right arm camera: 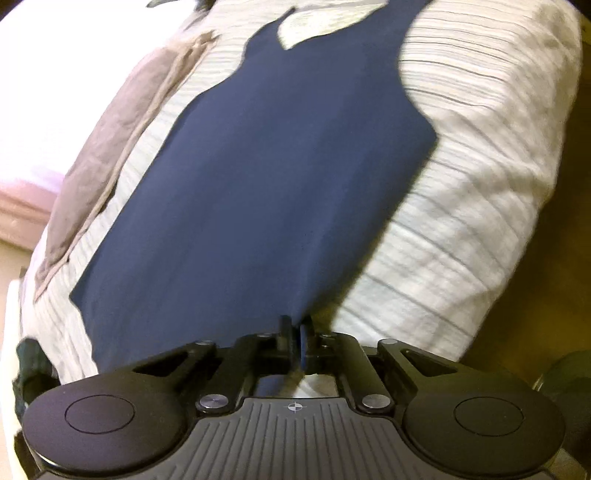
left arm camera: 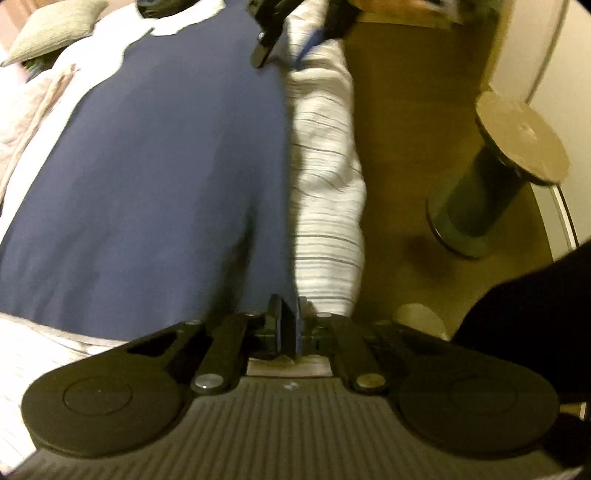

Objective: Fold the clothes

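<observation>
A navy blue sleeveless top [left arm camera: 155, 177] lies spread flat on a white striped bedcover [left arm camera: 327, 206]. In the left wrist view its right edge runs straight down into my left gripper [left arm camera: 288, 308], whose fingers are shut on the fabric near the bed's side. The right wrist view shows the whole top [right arm camera: 280, 177], straps at the far end. Its near edge is pinched in my right gripper [right arm camera: 295, 323], which is shut on it. The right gripper's black finger [left arm camera: 264, 48] also shows at the top of the left wrist view, on the garment's far edge.
A grey-beige garment [right arm camera: 99, 147] lies on the bedcover [right arm camera: 469, 192] left of the top. A pale pillow [left arm camera: 51, 29] sits at the far left. Beside the bed are brown wooden floor [left arm camera: 417, 122], a dark cylinder with a round disc [left arm camera: 517, 140], and a person's dark clothing [left arm camera: 535, 295].
</observation>
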Motion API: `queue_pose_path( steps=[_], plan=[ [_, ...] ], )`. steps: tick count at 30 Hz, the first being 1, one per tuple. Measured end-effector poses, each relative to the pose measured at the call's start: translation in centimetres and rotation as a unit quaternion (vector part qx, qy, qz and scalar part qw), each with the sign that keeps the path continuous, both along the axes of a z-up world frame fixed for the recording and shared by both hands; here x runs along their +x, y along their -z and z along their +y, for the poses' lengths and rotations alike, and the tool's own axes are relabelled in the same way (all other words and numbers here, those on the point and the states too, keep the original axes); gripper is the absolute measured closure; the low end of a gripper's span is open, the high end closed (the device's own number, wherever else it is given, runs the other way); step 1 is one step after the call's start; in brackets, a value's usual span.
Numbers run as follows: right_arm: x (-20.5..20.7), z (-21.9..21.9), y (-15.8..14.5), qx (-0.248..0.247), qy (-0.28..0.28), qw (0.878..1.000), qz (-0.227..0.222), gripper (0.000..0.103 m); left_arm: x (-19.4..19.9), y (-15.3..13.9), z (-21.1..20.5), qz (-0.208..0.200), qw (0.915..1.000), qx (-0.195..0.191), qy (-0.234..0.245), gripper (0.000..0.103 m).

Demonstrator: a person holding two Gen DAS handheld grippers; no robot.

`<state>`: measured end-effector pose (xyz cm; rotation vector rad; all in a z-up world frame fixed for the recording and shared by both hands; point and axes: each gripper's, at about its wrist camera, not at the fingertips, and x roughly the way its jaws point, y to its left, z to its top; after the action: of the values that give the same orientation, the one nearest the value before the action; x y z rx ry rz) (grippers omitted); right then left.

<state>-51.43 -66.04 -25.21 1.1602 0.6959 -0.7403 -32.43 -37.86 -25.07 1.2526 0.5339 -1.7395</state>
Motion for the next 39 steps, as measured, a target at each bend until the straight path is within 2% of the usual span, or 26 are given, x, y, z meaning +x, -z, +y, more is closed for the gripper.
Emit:
queue_pose_path(
  steps=[3, 7, 11, 13, 14, 15, 19, 22, 23, 25, 28, 29, 33, 39],
  plan=[
    [-0.9, 0.5, -0.1, -0.006, -0.008, 1.000, 0.019, 0.102, -1.2, -1.1, 0.8, -0.001, 0.9989, -0.011, 0.046, 0.101],
    [-2.3, 0.5, 0.3, 0.005, 0.001, 1.000, 0.029, 0.101, 0.2, -1.1, 0.4, -0.003, 0.9997, 0.005, 0.023, 0.101],
    [-2.3, 0.5, -1.7, -0.034, -0.005, 0.999, 0.025, 0.099, 0.2, -1.2, -0.1, -0.007, 0.9993, 0.022, 0.028, 0.100],
    [-2.0, 0.3, -2.8, -0.062, -0.008, 0.998, 0.019, 0.074, 0.4, -2.1, -0.5, 0.014, 0.9994, 0.029, 0.012, 0.099],
    [-1.8, 0.1, -3.2, -0.077, -0.006, 0.997, 0.015, 0.043, 0.4, -2.5, -0.8, 0.027, 0.9991, 0.032, 0.002, 0.098],
    [-1.6, -0.2, -3.5, -0.091, -0.004, 0.996, 0.009, 0.039, 0.5, -2.9, -1.1, 0.040, 0.9986, 0.033, -0.008, 0.096],
    [0.0, -1.6, -3.3, -0.115, -0.015, 0.993, 0.000, 0.039, 2.5, -5.6, -2.0, 0.090, 0.9933, -0.020, -0.070, 0.095],
    [0.3, -2.3, -1.5, -0.114, -0.041, 0.993, 0.012, 0.039, 4.8, -5.3, -4.3, 0.088, 0.9864, -0.040, -0.133, 0.095],
    [0.3, -2.2, -1.1, -0.114, -0.048, 0.992, 0.022, 0.039, 5.5, -4.9, -5.0, 0.087, 0.9839, -0.039, -0.151, 0.095],
    [0.1, -1.8, -0.5, -0.114, -0.062, 0.991, 0.044, 0.039, 6.7, -2.9, -6.4, 0.092, 0.9797, -0.002, -0.178, 0.095],
    [-0.6, -1.0, -0.4, -0.106, -0.067, 0.989, 0.075, 0.039, 7.1, 0.2, -5.9, 0.070, 0.9818, 0.058, -0.167, 0.094],
    [-1.0, -0.6, -0.7, -0.099, -0.063, 0.990, 0.078, 0.039, 7.1, 0.4, -5.2, 0.063, 0.9830, 0.061, -0.162, 0.094],
    [-2.5, 1.3, -2.7, -0.077, -0.052, 0.992, 0.082, 0.039, 8.1, -0.9, -2.4, 0.059, 0.9791, 0.069, -0.182, 0.094],
    [-3.2, 3.6, -7.4, -0.059, -0.030, 0.995, 0.078, 0.038, 9.3, -5.7, -0.4, 0.057, 0.9705, 0.060, -0.226, 0.093]
  ],
)
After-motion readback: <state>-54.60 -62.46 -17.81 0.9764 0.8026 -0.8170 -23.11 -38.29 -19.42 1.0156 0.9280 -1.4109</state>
